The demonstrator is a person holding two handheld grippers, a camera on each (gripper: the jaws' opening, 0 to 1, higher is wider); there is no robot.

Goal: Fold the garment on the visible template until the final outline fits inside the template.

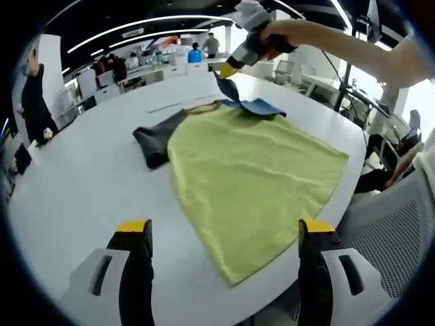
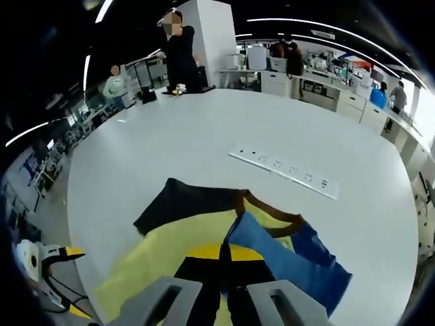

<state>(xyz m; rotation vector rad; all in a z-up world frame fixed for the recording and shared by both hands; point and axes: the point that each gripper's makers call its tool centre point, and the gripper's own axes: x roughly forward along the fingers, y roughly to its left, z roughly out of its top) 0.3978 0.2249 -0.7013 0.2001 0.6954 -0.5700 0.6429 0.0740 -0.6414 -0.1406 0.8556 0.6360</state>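
Two grippers: right gripper [image 1: 230,68], fingers clamped on the garment's blue sleeve [image 1: 234,92], should carry it inward over the garment [image 1: 251,173] on the surface [image 1: 81,183]; left gripper [image 1: 224,234] waits, fingers apart.

Right tongs [image 1: 226,70] lift garment's [image 1: 251,163] blue sleeve [image 1: 253,103].

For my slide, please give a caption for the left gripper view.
Right gripper lifts the blue sleeve of a yellow T-shirt on a white table.
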